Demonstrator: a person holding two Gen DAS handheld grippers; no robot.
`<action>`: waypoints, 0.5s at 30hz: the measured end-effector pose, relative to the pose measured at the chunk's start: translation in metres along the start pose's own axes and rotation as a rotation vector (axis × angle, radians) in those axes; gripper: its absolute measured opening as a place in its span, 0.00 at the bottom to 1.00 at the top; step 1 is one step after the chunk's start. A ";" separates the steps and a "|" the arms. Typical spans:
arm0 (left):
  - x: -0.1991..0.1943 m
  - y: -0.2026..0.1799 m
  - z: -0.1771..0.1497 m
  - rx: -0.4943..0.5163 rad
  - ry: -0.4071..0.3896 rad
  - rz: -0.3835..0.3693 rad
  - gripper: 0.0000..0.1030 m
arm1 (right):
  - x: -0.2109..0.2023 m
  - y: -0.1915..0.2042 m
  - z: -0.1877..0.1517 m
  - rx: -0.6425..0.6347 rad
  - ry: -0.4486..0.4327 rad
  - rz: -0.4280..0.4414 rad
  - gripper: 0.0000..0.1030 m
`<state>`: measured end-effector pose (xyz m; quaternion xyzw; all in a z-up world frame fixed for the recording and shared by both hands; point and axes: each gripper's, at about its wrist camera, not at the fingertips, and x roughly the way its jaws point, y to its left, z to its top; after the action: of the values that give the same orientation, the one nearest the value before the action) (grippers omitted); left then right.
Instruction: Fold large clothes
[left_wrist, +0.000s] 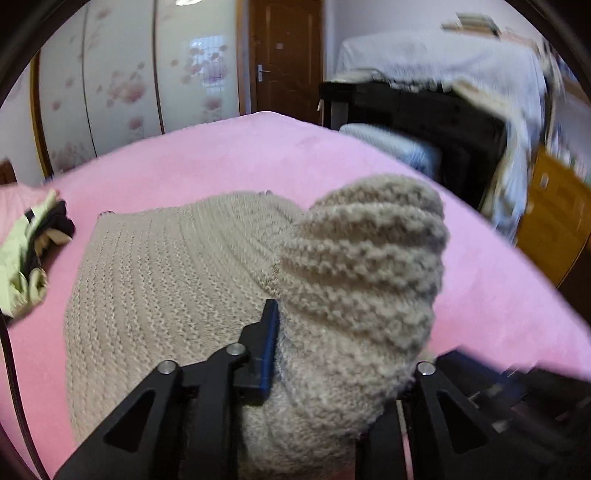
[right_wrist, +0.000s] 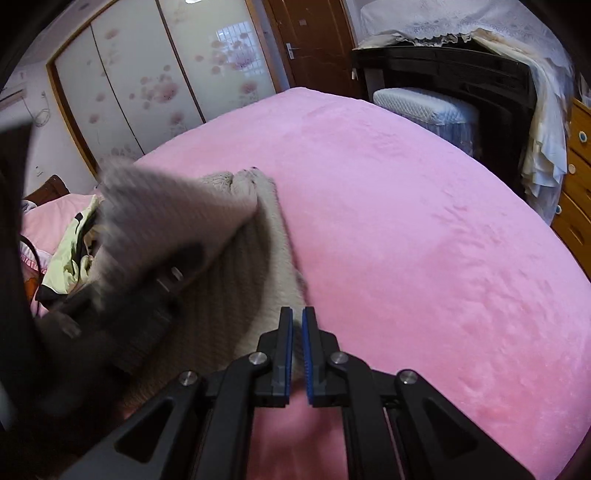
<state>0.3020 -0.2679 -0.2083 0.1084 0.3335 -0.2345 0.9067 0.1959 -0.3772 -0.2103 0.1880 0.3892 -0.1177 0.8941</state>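
Observation:
A beige knitted sweater (left_wrist: 166, 266) lies on the pink bed cover (left_wrist: 229, 158). My left gripper (left_wrist: 325, 332) is shut on a thick bunch of the sweater's knit (left_wrist: 362, 266) and holds it raised above the flat part; only its left finger (left_wrist: 267, 339) shows. In the right wrist view the sweater (right_wrist: 236, 288) lies at the left, and the lifted part (right_wrist: 166, 218) is blurred over it with the left gripper beneath. My right gripper (right_wrist: 297, 354) hovers over the sweater's right edge, jaws nearly together with a narrow gap and nothing between them.
A pale green and black garment (left_wrist: 26, 258) lies crumpled at the bed's left, also in the right wrist view (right_wrist: 74, 251). A black cabinet (right_wrist: 461, 81) with white cloth stands beyond the bed's far right. A wooden dresser (right_wrist: 576, 184) is at right. The pink cover (right_wrist: 424, 240) spreads wide to the right.

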 end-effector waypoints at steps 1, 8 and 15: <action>-0.002 -0.001 -0.003 0.017 -0.007 -0.003 0.30 | -0.002 -0.001 -0.001 -0.007 -0.002 -0.001 0.05; -0.052 0.037 0.004 -0.018 -0.038 -0.140 0.63 | -0.011 -0.004 0.011 -0.003 0.007 0.059 0.06; -0.139 0.114 0.009 -0.269 -0.203 -0.117 0.84 | -0.030 -0.005 0.043 0.058 -0.020 0.229 0.43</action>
<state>0.2709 -0.1228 -0.1055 -0.0575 0.2745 -0.2498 0.9268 0.2019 -0.3979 -0.1622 0.2558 0.3524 -0.0279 0.8998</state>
